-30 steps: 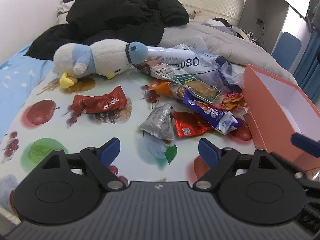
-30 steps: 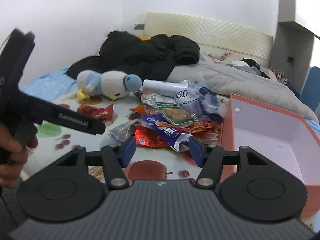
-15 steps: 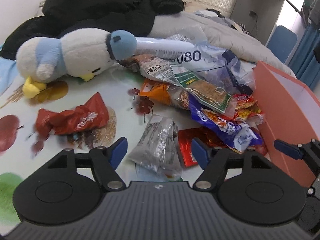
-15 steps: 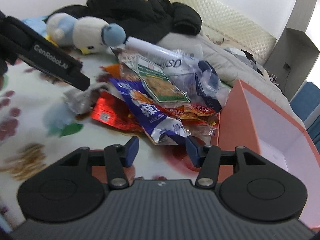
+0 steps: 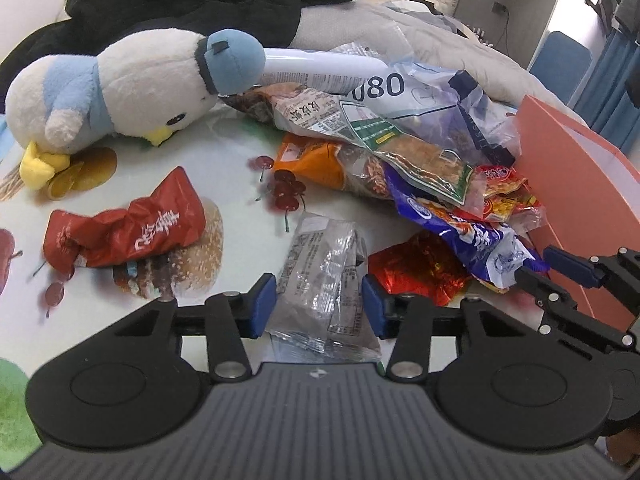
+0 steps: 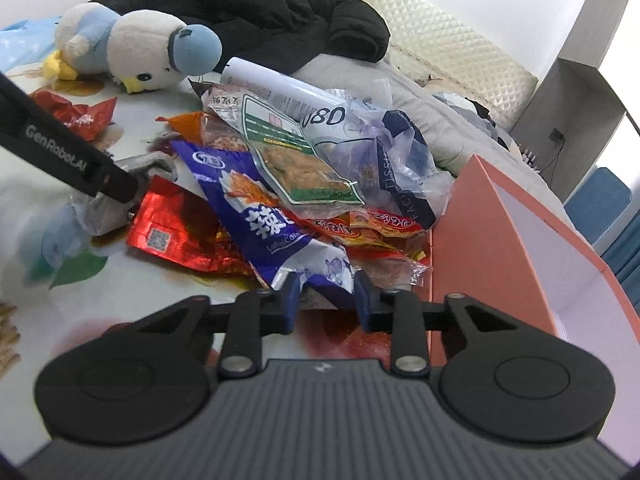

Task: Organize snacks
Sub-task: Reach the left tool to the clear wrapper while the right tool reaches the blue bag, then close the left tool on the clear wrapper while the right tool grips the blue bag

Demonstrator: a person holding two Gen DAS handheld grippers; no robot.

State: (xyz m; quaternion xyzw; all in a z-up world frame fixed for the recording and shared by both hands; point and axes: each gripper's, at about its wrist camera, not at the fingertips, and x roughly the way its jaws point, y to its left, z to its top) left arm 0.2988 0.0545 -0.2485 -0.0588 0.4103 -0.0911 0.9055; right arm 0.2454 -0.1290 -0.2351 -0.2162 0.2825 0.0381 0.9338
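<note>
- Silver snack packet (image 5: 324, 280) lies on the fruit-print tablecloth (image 5: 224, 160), between the closing jaws of the left gripper (image 5: 320, 306), pads not yet pressing.
- Blue snack bag (image 6: 256, 208), beside the orange box (image 6: 472, 240), sits between the right gripper (image 6: 326, 296)'s closing jaws; contact unclear.

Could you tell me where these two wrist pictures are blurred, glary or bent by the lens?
Left wrist view: sharp over the silver packet; glare on its foil and the red foil packet; the orange box edge bows. Right wrist view: tablecloth at left smeared; window corner blown white; blue-purple packet crisp.
</note>
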